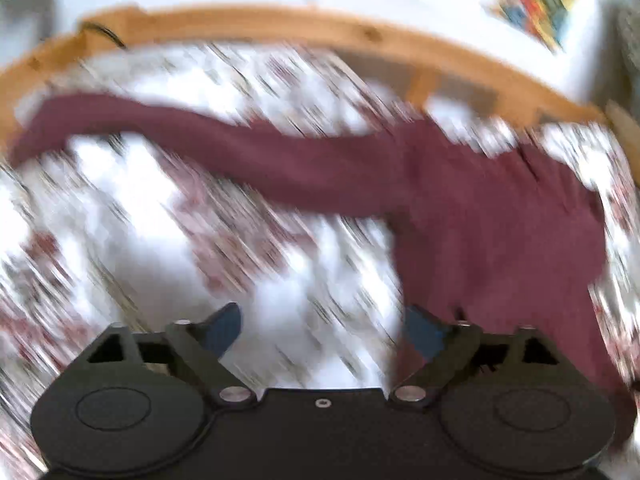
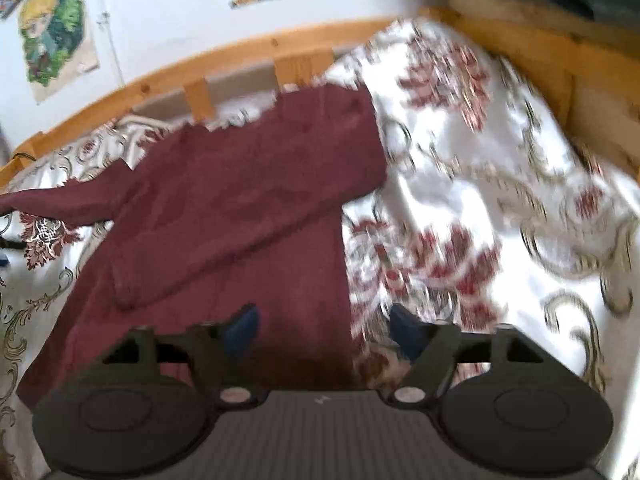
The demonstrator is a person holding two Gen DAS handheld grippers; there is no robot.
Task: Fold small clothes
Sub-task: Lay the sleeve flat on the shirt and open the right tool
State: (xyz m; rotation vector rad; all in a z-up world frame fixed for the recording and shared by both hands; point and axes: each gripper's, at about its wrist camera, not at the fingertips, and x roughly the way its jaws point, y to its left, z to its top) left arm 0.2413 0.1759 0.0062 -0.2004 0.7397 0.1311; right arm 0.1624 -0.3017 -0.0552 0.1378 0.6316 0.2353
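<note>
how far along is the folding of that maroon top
Early. One sleeve looks folded across the maroon top on the floral bedspread; the other sleeve lies stretched out. Left gripper and right gripper are open and empty. That sleeve and the body remain.

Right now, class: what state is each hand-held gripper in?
Left hand-held gripper: open, holding nothing.
Right hand-held gripper: open, empty, above the maroon long-sleeved top.

The maroon long-sleeved garment [image 2: 240, 184] lies flat on the floral bedspread [image 2: 480, 184], 1 sleeve folded across its body, the other stretched outward along the bedspread.
</note>
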